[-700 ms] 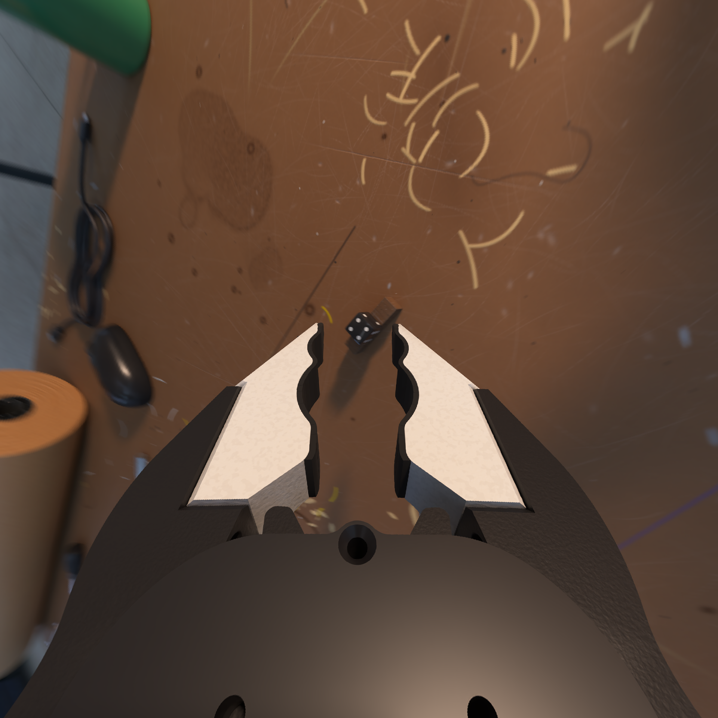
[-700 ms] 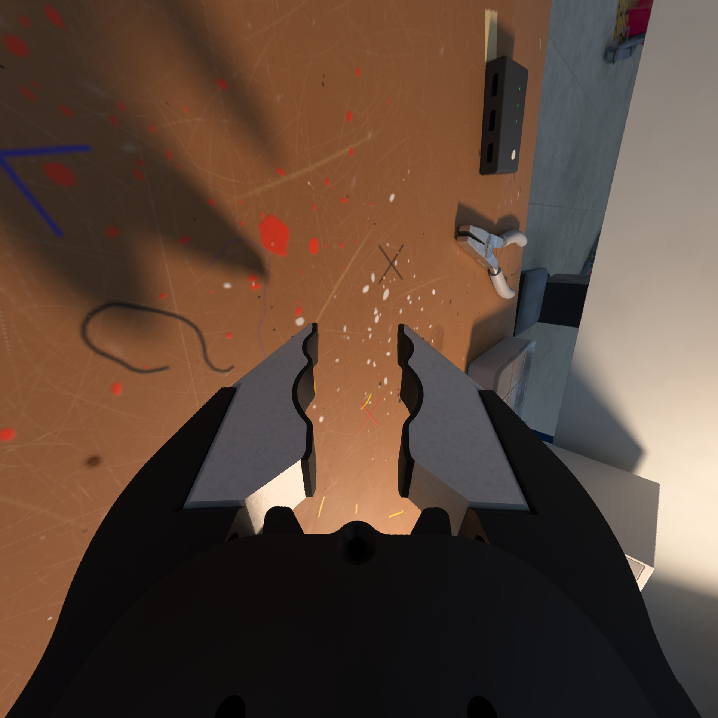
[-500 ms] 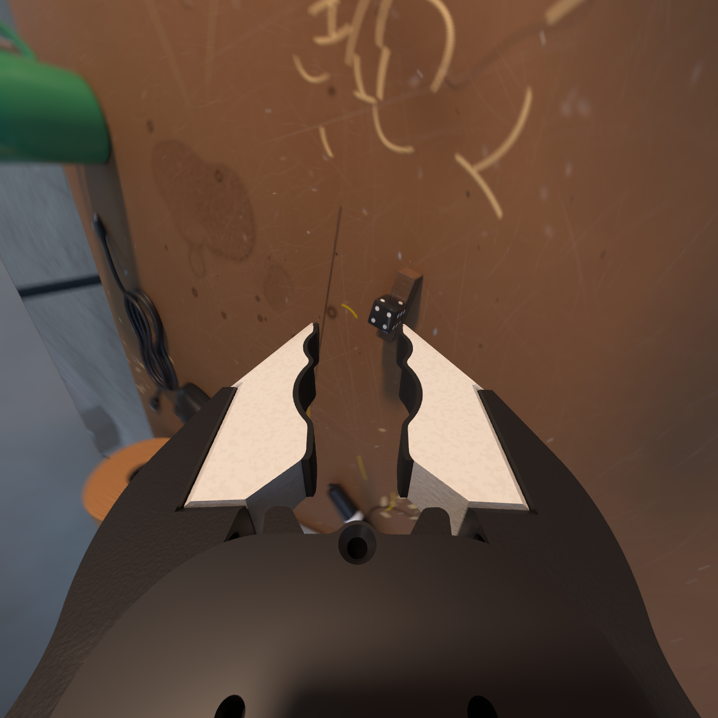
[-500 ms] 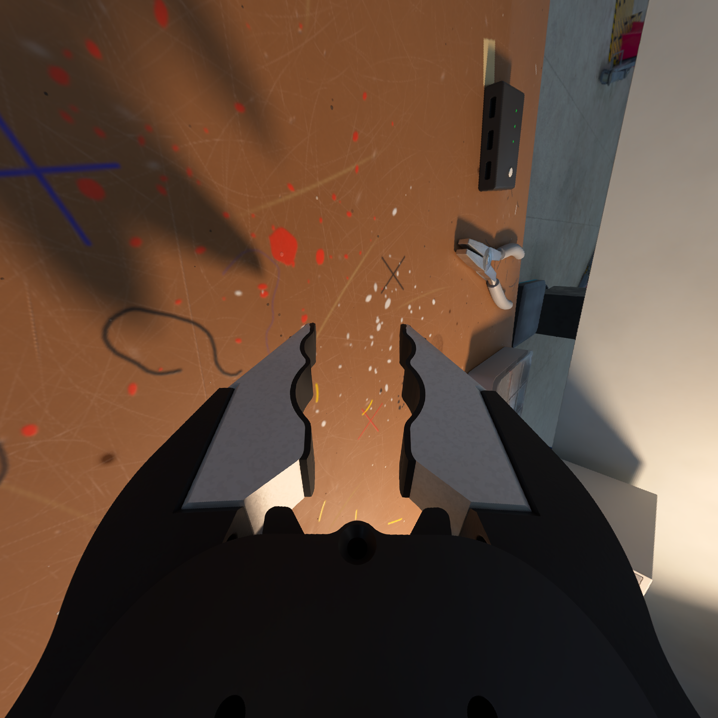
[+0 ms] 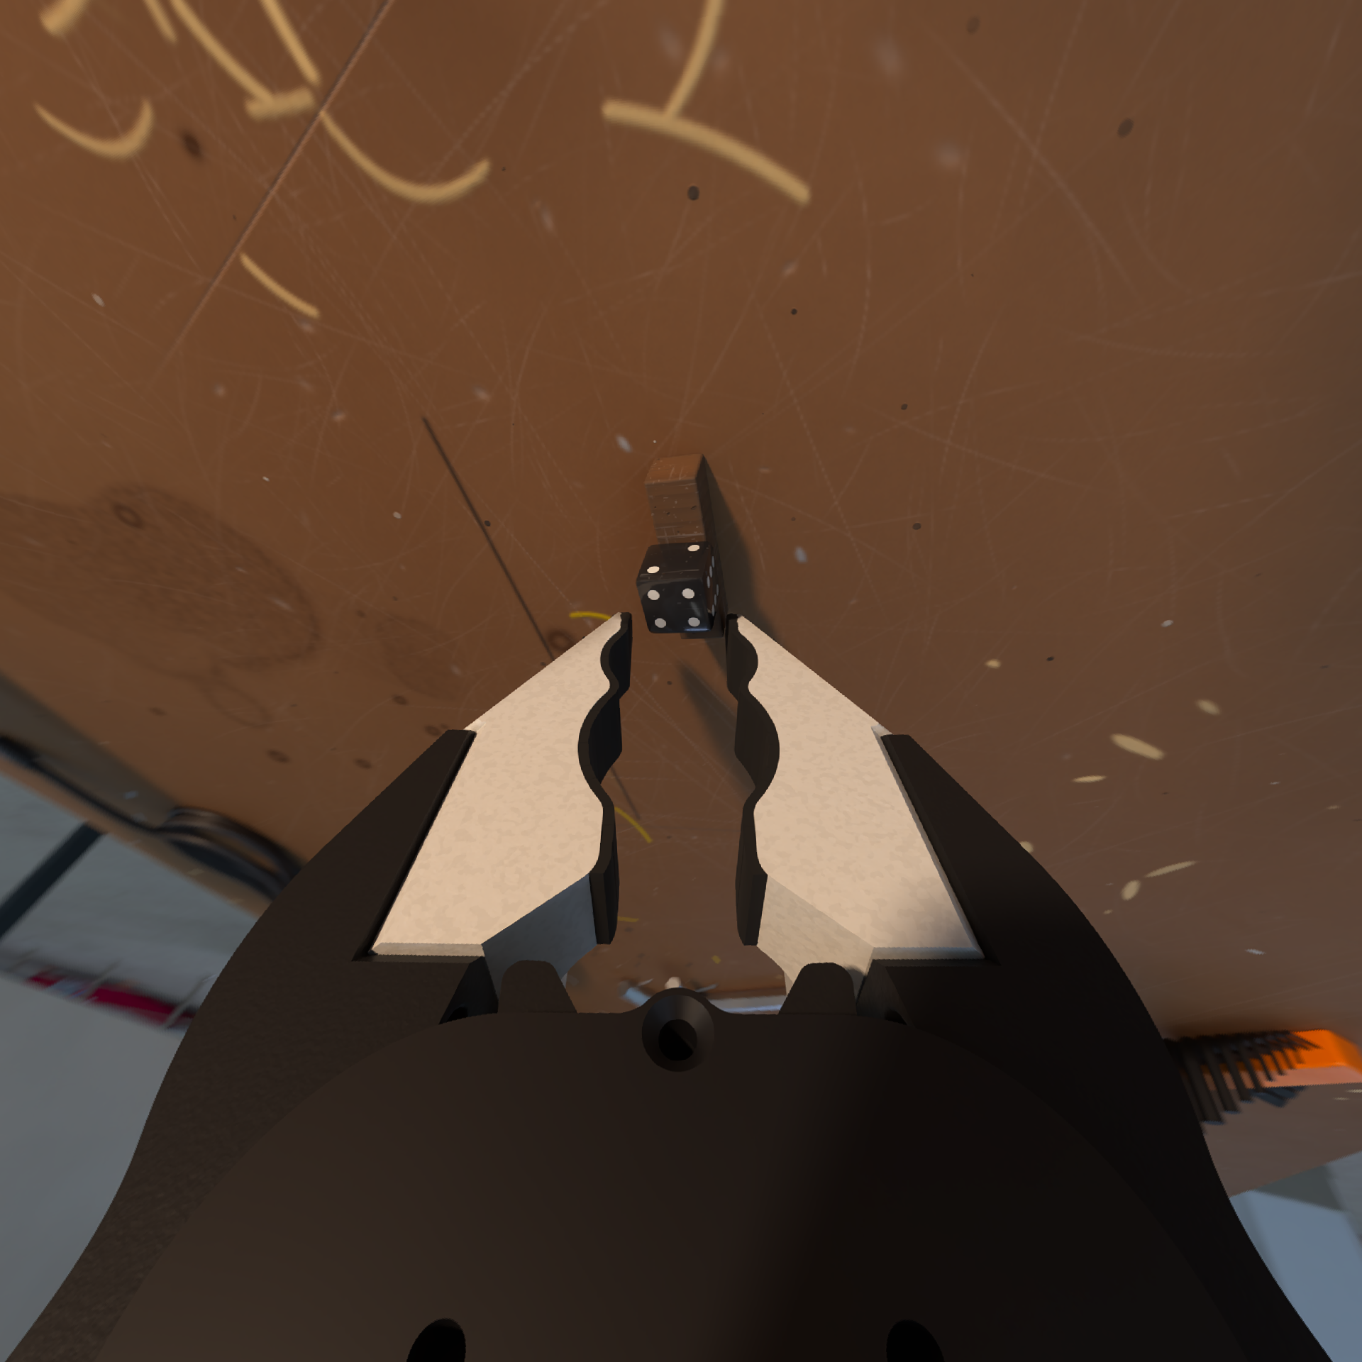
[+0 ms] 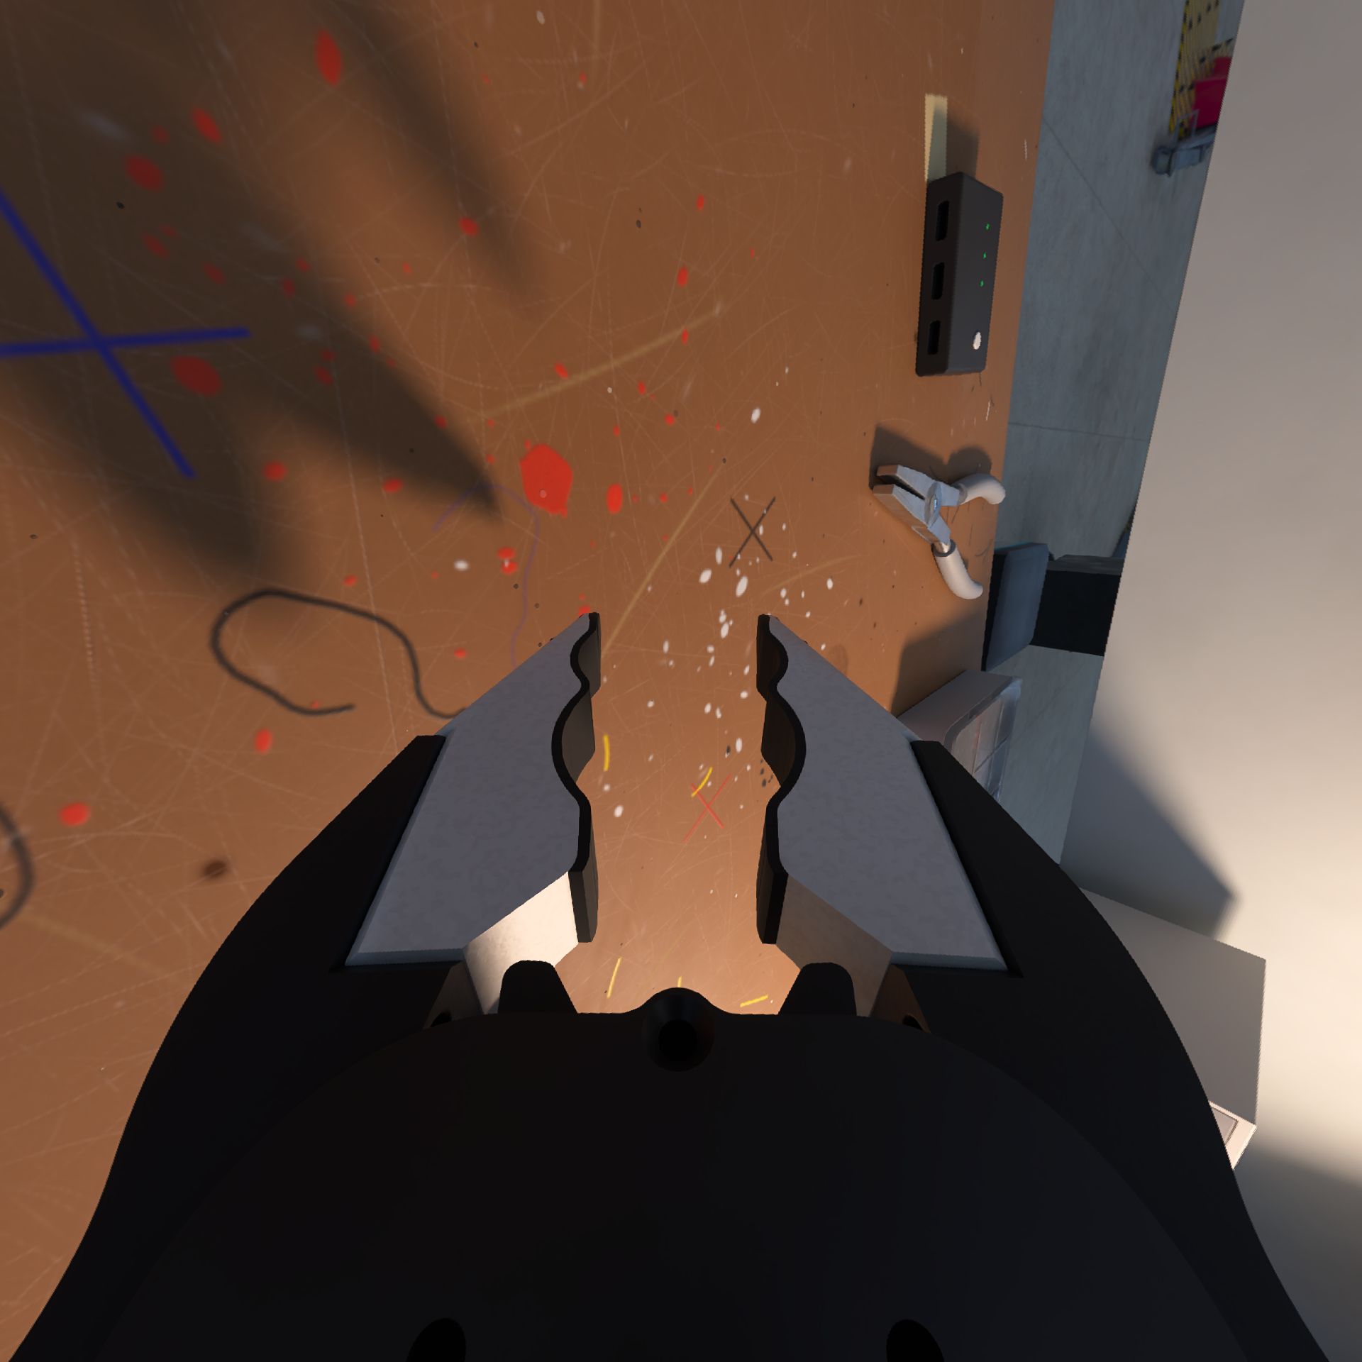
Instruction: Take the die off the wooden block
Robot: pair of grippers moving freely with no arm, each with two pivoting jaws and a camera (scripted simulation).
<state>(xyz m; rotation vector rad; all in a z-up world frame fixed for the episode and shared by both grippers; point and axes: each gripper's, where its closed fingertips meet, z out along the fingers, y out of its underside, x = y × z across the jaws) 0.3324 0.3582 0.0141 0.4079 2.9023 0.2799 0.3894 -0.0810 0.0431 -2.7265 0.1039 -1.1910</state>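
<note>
Just beyond the left gripper (image 5: 678, 623) tips, die (image 5: 676, 591) on wooden block (image 5: 676, 495), fingers parted, empty; right gripper (image 6: 678, 626) parted, empty

**A scratched brown worktable under warm light**

The brown tabletop (image 6: 442, 737) carries scratches, red paint spots and pale marks. A grey floor (image 6: 1091, 368) lies past its edge. Warm light falls low on the right; dark shadows cross the upper left.

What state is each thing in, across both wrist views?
die: on the wooden block's near end, not gripped
wooden block: lying flat on the table
left gripper: jaws open, just short of the die
right gripper: jaws open, empty
pliers: lying near the table edge
</note>
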